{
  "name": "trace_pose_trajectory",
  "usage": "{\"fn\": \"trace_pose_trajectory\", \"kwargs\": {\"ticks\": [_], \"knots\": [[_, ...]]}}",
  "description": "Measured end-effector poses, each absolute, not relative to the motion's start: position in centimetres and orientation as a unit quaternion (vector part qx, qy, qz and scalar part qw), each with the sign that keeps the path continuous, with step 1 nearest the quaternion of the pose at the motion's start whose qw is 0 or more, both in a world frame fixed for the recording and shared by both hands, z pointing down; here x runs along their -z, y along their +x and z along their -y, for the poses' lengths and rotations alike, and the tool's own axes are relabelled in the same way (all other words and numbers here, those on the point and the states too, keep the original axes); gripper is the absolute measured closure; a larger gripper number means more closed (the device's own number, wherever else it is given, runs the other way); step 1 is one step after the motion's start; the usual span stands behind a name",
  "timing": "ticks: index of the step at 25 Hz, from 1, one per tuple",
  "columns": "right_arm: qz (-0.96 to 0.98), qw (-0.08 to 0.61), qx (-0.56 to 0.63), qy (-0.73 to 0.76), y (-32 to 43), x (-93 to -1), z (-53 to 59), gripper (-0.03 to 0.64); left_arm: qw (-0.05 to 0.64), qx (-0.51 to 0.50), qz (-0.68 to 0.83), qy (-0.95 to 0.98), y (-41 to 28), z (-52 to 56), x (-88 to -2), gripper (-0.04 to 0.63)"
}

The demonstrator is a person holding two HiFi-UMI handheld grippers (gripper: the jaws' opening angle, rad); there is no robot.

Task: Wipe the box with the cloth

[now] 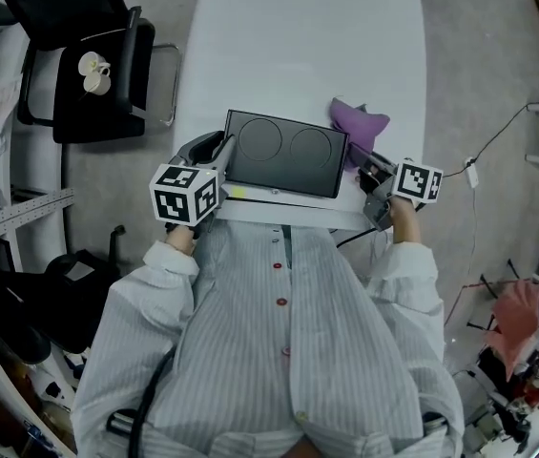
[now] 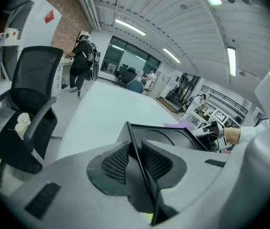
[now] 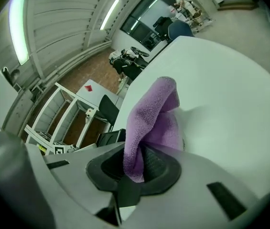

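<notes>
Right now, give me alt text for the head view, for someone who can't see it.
From above: a person at a white table clamps the left gripper on the left edge of a flat black box. The right gripper holds a purple cloth by the box's far right corner. A black chair stands left of the table.

Black box (image 2: 173,138) edge pinched in left tongs (image 2: 135,156); white table (image 2: 101,113) beyond; chair (image 2: 29,92) alongside.

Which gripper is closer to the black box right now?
Left. The left gripper is clamped on the left edge of the box; the right gripper holds the purple cloth beside its right edge.
</notes>
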State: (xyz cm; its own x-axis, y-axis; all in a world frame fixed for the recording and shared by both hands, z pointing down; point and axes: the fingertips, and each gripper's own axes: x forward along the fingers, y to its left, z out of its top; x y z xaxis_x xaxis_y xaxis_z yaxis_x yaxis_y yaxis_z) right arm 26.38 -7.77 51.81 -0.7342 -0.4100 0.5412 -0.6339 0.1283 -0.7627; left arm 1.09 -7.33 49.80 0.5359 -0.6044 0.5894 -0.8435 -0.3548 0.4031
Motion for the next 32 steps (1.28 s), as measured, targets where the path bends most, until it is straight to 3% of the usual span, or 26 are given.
{"fn": "trace_pose_trajectory", "kwargs": {"ticks": [32], "knots": [[0.746, 0.122, -0.559, 0.341, 24.0, -51.5, -4.9, 0.566, 0.341, -0.169, 0.462, 0.801, 1.3, 7.5, -49.8, 0.529]]}}
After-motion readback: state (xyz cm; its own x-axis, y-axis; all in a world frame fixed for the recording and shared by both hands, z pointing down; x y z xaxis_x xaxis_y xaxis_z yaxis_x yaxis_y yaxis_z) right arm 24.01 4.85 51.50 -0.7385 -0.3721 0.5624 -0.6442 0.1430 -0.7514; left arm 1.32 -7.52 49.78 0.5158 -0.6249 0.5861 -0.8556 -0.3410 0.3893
